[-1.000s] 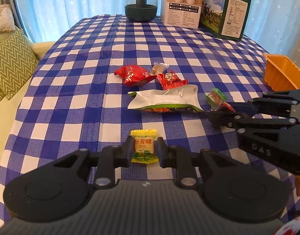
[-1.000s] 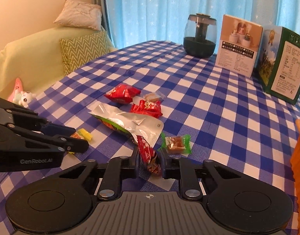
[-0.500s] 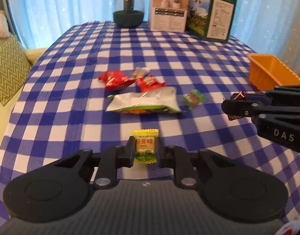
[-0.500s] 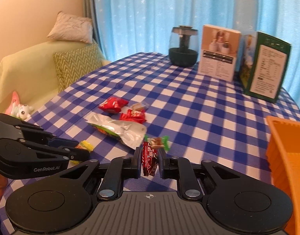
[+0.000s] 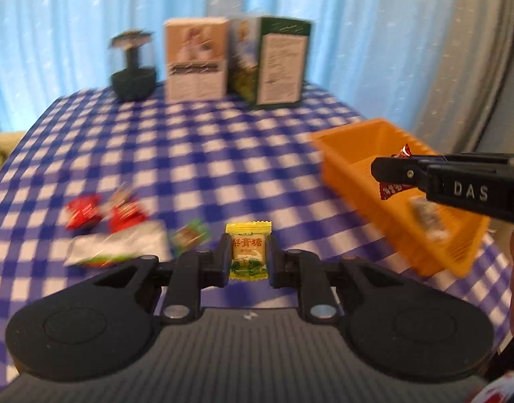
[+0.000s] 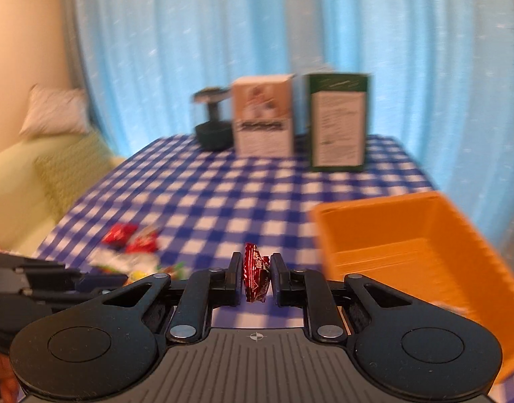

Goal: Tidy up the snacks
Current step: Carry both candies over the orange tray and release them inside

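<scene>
Candy in both tools, and both lifted clear of the table with its blue-and-white checked cloth. The left tool is clamped on a yellow wrapped candy with red characters on its face, held upright between the two fingers. The right tool pinches a dark red wrapped candy edge-on; seen from the left wrist, that same tool reaches in from the right, its tip over the orange basket, the red wrapper poking out above and below the fingers.

The basket sits at the right side of the table, and there looks to be one wrapped snack already lying inside it — the picture is blurred there, so I can't say what kind.

Still on the cloth, left of the held yellow candy, lies the rest of the pile: a red packet, a second red packet just beside it, a flat white pouch with a green edge in front of them, and a small green-wrapped sweet next to the pouch.

At the far end of the table stand a dark jar with a lid, a pale box and a green box, side by side before the blue curtain. A cushion rests on the pale green sofa off to the left.
</scene>
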Available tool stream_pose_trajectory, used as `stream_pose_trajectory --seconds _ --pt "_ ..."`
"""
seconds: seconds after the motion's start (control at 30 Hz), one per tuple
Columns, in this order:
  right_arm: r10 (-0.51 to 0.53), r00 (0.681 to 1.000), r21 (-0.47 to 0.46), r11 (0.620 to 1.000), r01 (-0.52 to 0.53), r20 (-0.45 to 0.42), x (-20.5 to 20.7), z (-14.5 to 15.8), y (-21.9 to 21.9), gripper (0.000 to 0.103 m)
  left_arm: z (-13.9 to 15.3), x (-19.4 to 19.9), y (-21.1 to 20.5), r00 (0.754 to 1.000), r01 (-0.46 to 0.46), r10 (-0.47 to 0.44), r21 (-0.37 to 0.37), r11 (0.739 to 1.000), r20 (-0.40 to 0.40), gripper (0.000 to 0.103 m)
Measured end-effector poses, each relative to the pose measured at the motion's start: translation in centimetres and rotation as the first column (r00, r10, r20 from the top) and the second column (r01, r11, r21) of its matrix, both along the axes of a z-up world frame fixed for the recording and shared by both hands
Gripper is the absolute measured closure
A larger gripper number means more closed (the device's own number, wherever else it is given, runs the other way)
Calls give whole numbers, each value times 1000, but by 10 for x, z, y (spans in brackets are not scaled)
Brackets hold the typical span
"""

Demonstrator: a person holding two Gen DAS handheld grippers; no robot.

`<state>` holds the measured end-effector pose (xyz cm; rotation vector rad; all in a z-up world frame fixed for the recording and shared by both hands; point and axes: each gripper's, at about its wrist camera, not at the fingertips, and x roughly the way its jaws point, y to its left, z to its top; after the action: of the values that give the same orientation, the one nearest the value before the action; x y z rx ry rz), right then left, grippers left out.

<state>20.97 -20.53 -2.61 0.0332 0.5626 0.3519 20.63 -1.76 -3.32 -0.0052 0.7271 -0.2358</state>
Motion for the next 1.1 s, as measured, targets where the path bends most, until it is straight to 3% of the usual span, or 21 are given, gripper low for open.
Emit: stream_pose_trajectory --seconds 0.23,0.6,0.8,0.9,1.1 --pt "-116 993 -2 993 116 21 -1 24 -81 86 24 19 -75 994 106 -106 -24 994 36 85" --pt "-208 978 -16 978 207 -27 -5 0 -155 86 20 40 -156 974 226 -226 -48 973 8 85" --pt "-224 974 1 975 224 -46 -4 -9 -169 86 11 49 -176 969 246 -248 -65 967 -13 84" --pt "-228 972 5 974 228 -55 -3 -12 -173 86 8 53 -174 971 235 -238 -87 968 -18 71" --pt "-232 970 20 972 234 -67 -3 -15 -176 86 6 50 -164 977 209 -211 -70 975 -23 71"
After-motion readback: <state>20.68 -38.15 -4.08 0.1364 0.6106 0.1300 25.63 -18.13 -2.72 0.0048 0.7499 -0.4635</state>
